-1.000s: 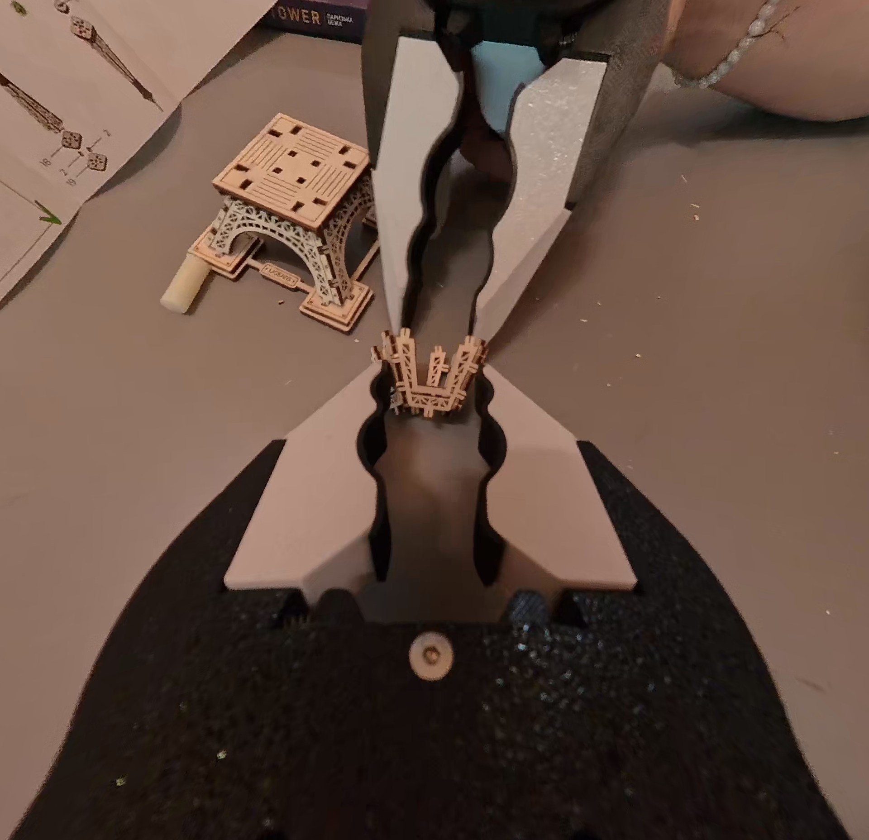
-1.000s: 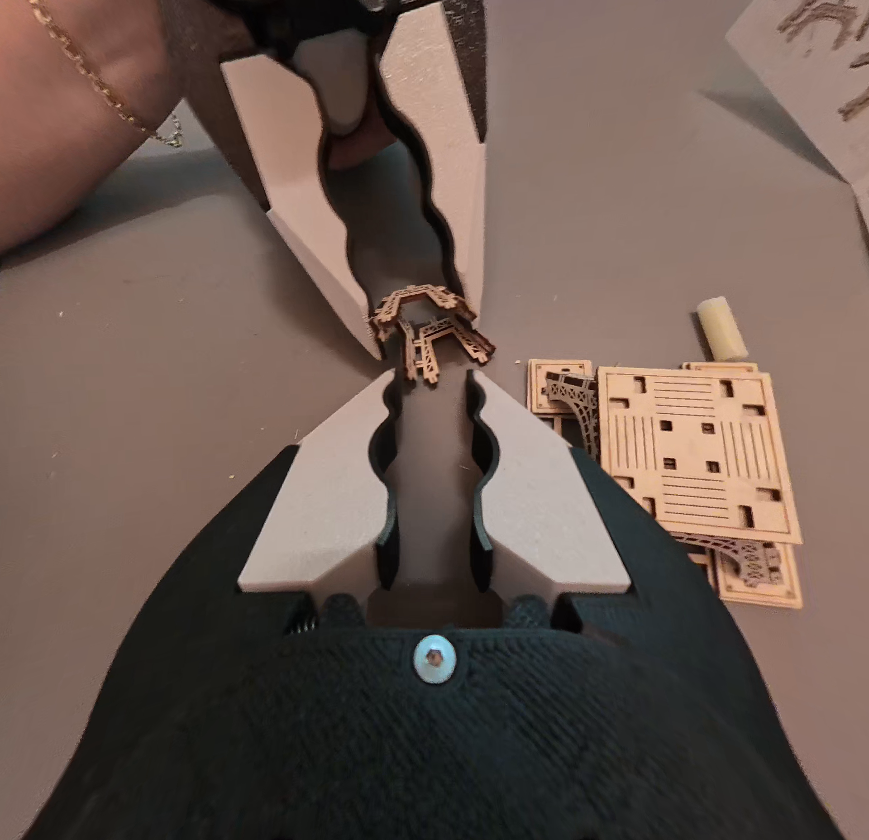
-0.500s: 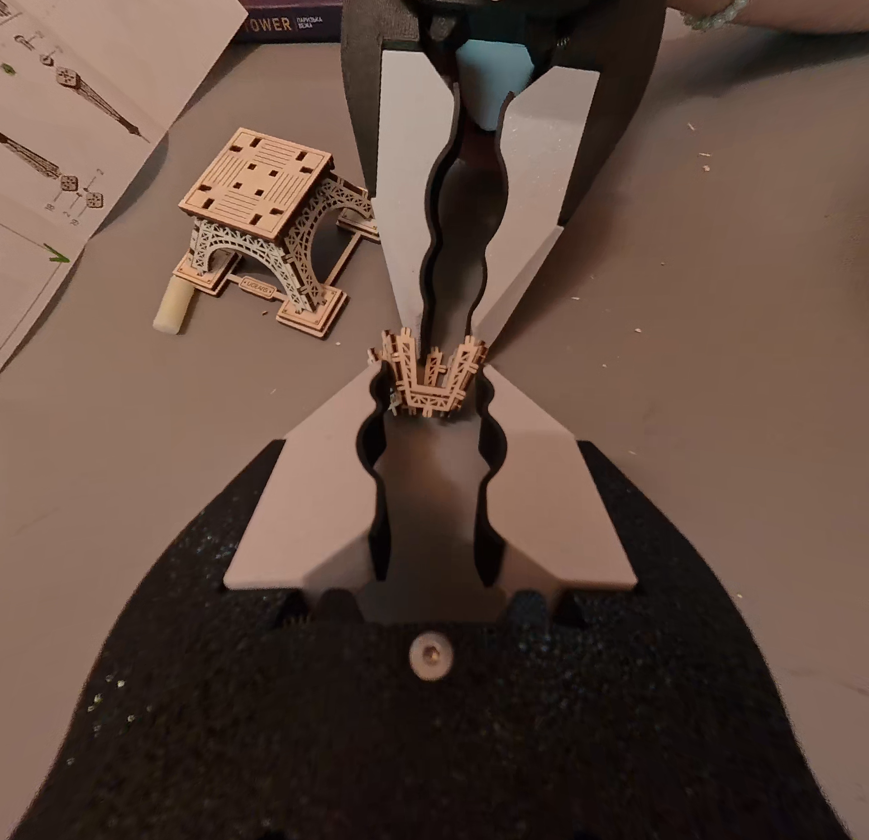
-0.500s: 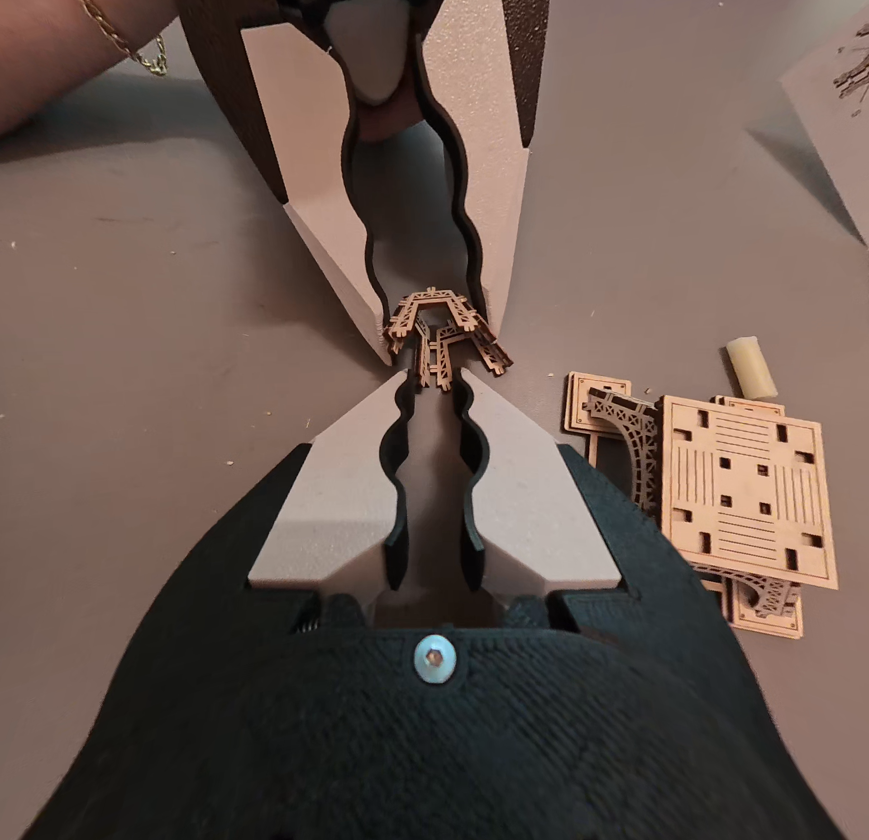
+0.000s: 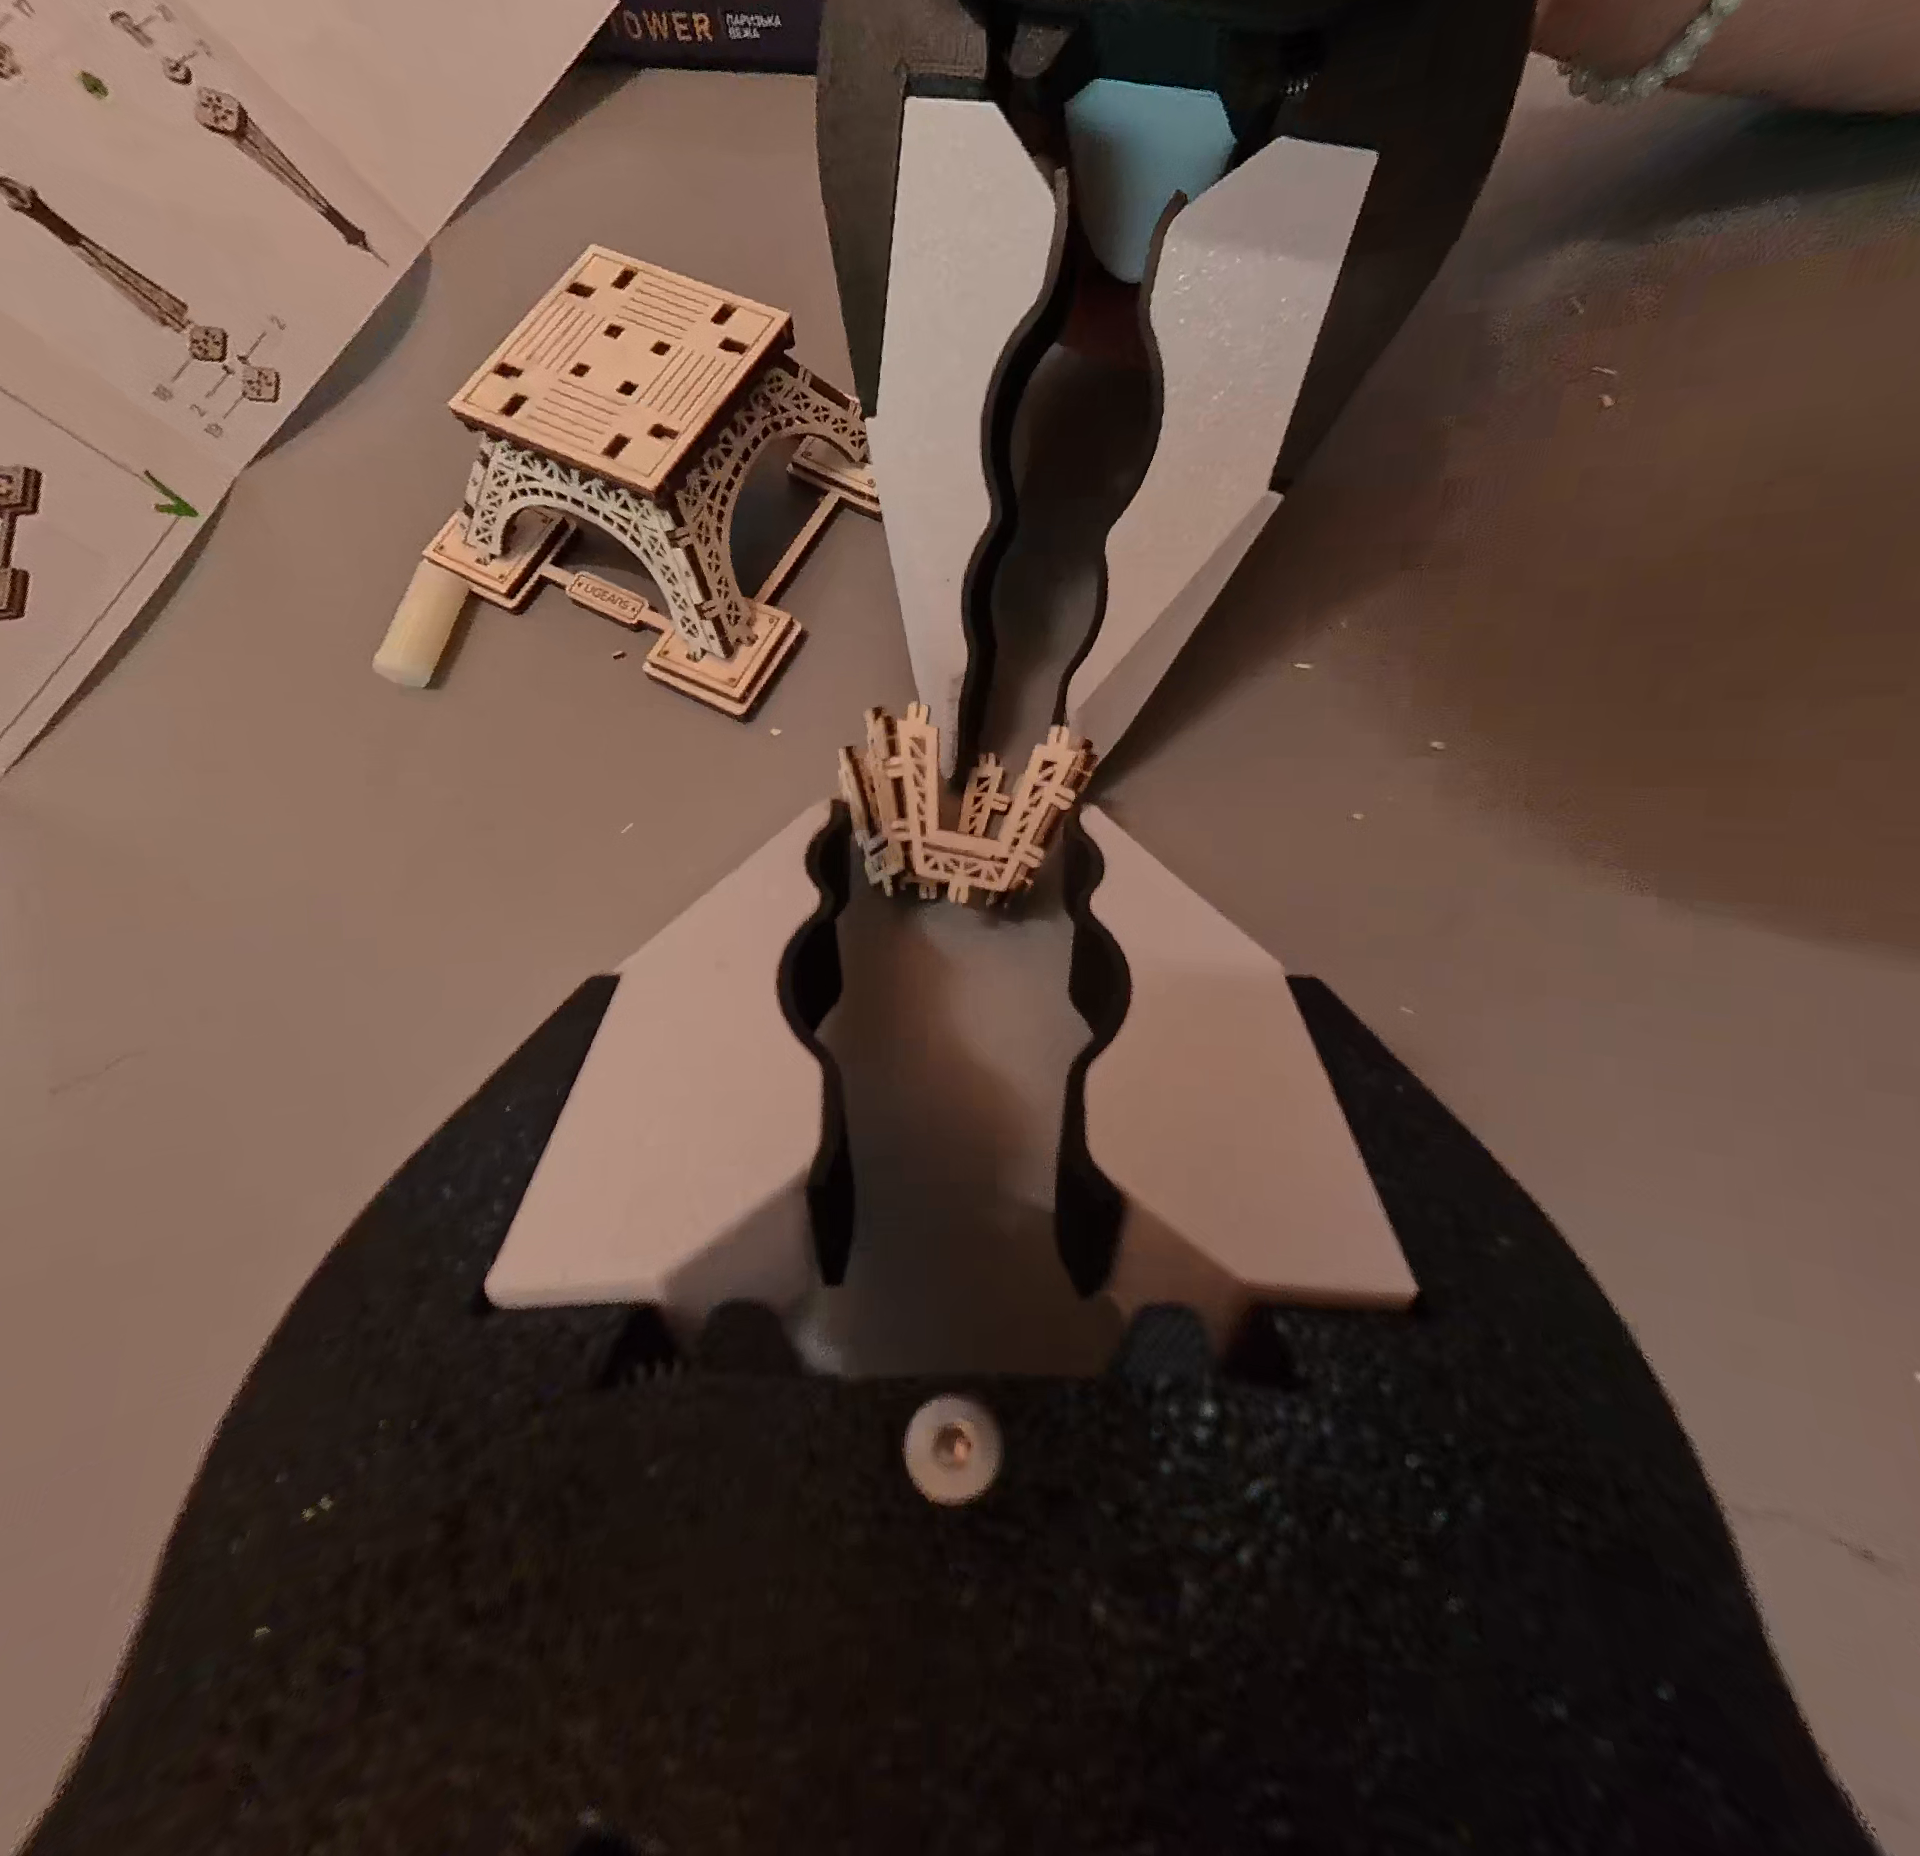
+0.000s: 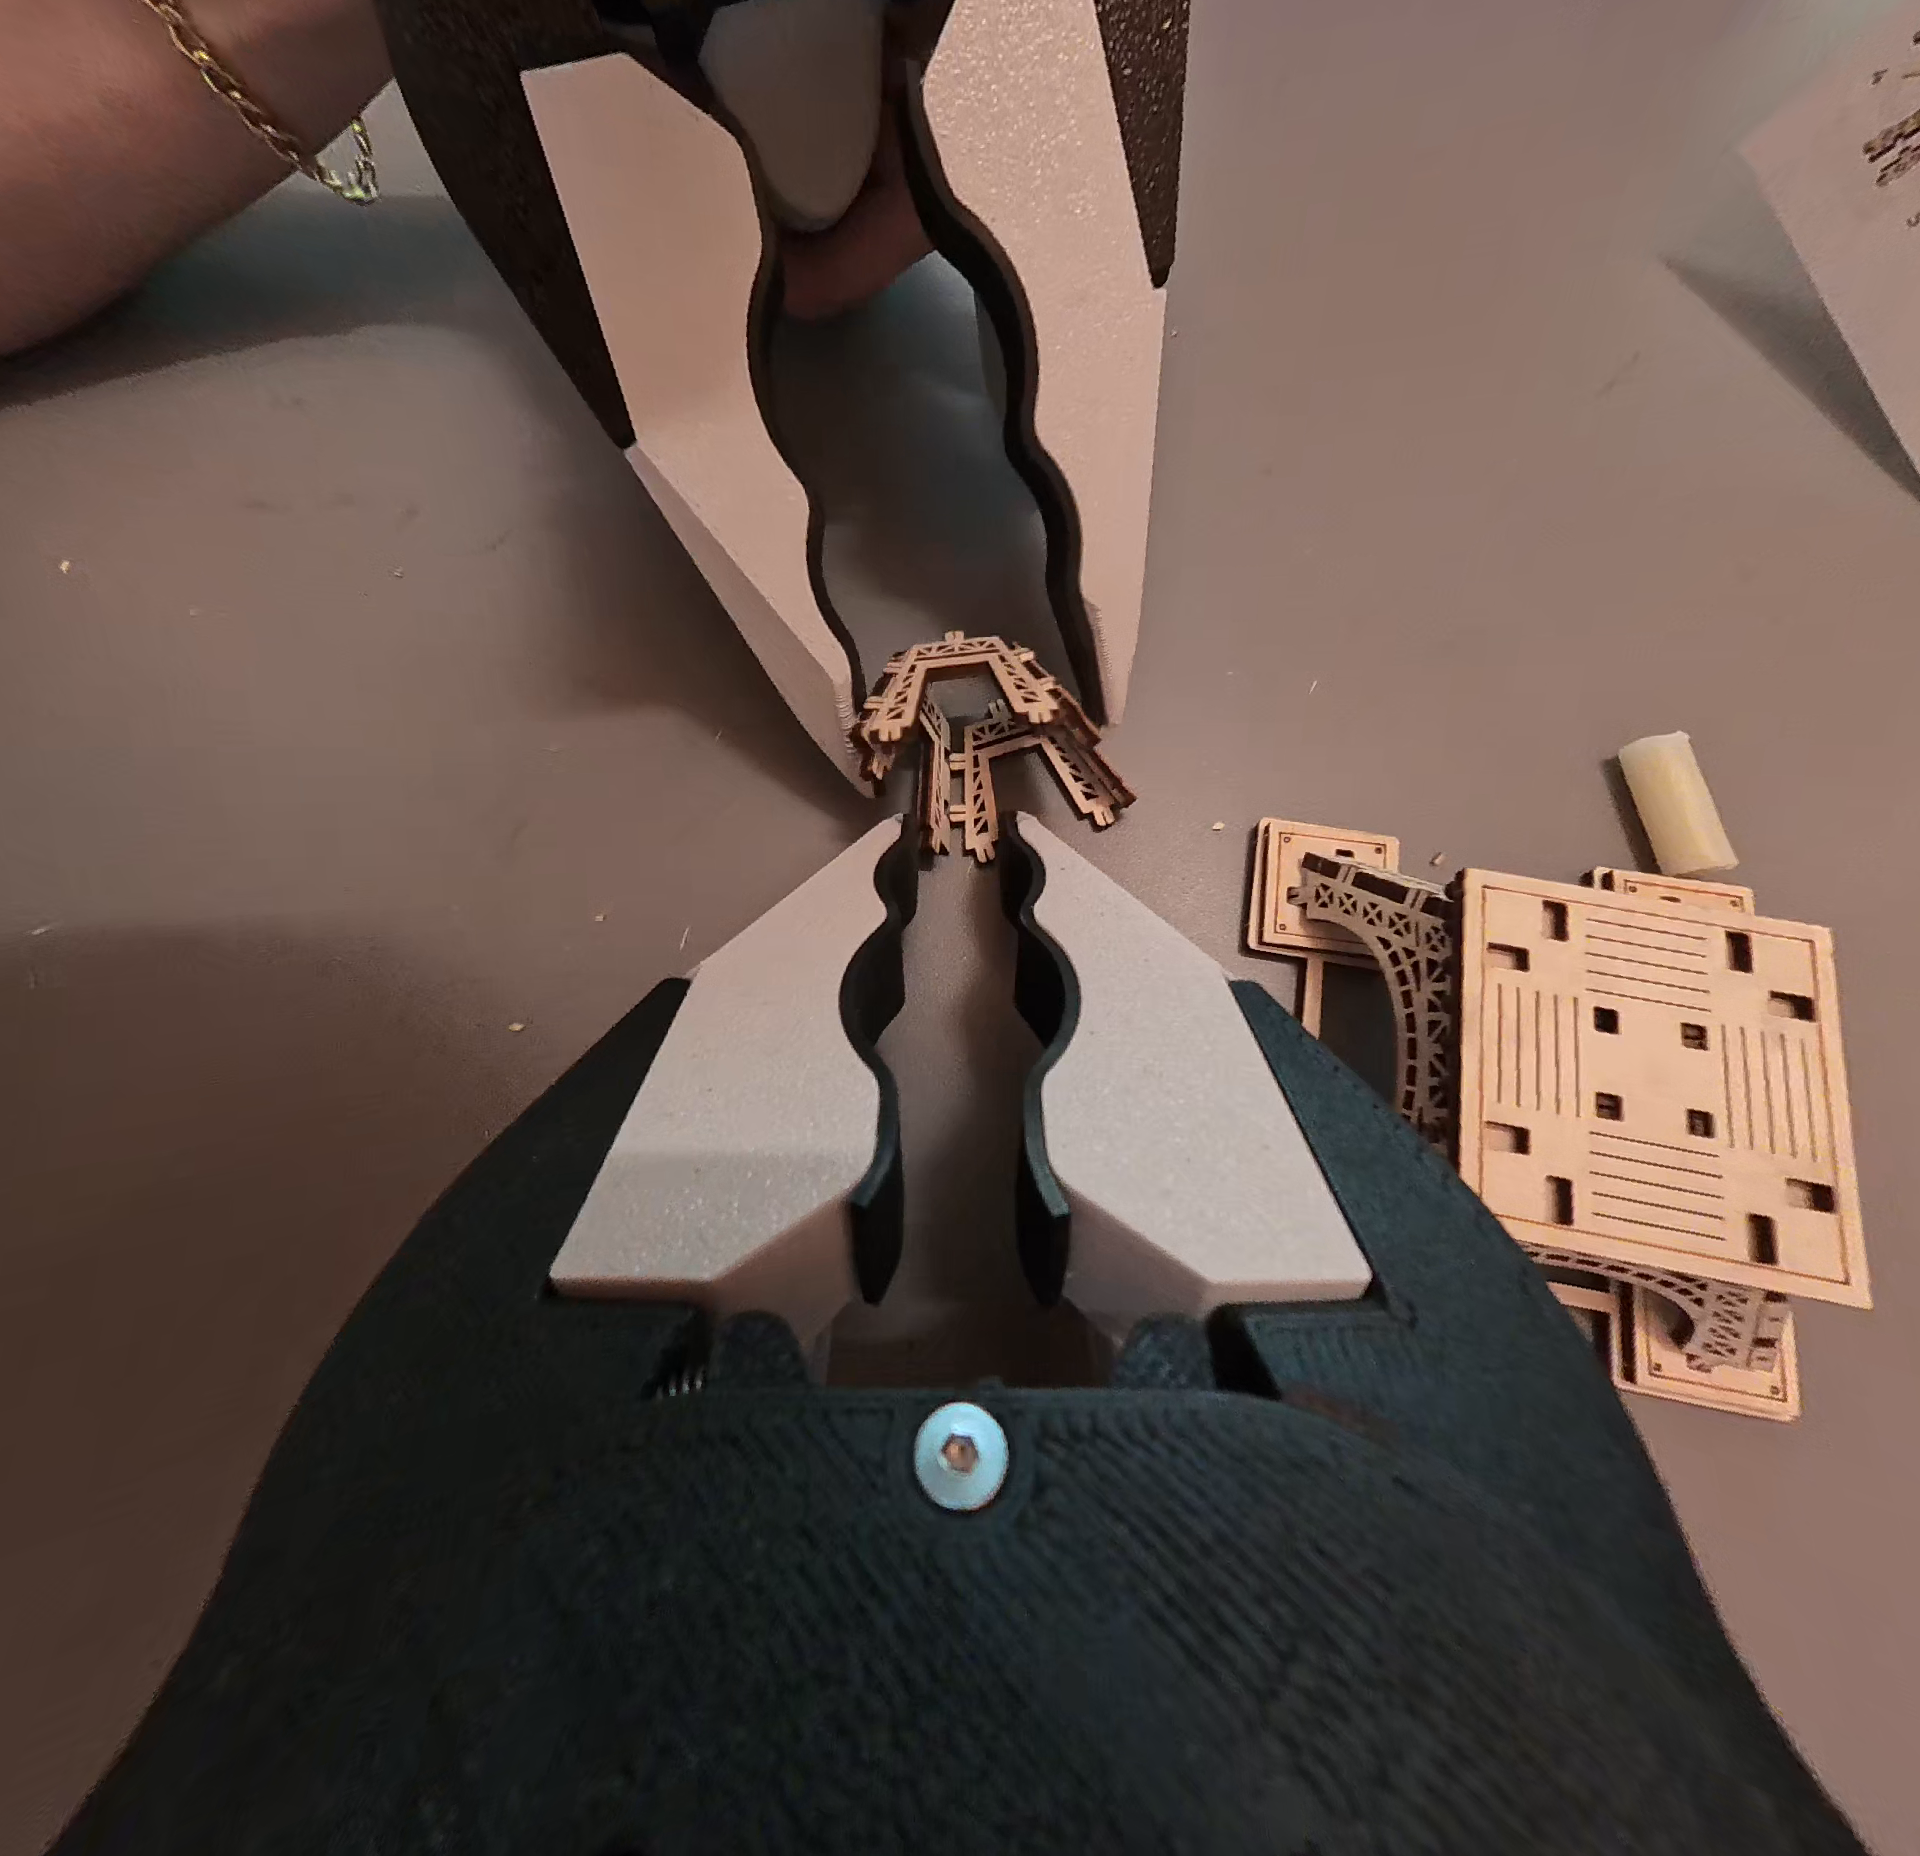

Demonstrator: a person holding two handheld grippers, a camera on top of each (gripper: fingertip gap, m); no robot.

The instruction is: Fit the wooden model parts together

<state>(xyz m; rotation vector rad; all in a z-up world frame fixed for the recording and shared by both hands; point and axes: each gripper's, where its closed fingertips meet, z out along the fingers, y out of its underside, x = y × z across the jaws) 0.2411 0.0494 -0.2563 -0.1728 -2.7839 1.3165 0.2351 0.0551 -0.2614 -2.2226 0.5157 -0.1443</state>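
The small lattice section [image 5: 961,819], a cluster of thin laser-cut wooden trusses, hangs above the grey table [image 5: 1558,871] at the centre of both wrist views, pinched from two sides. The left gripper [image 5: 961,830] has its jaws closed to a moderate gap around the near truss frame, the frame's outer legs pressed against the fingertips. The right gripper [image 6: 961,840] meets it head-on from 12 o'clock in the left view; its jaws are drawn in narrower and nip a smaller truss piece [image 6: 961,798] that juts toward its camera. How firmly that piece sits in the cluster I cannot tell.

By my reading, the step in hand is seating this truss into the section's slots. The next move calls for a short, straight push along the joint with both grips steady, since thin lattice like this would likely snap under twist.

At 10 o'clock in the left view stands the finished tower base [image 5: 634,456], its slotted deck facing up, with a pale cylinder [image 5: 421,637] at its foot. Beyond lie the instruction sheets [image 5: 208,196] and a purple box [image 5: 707,19].
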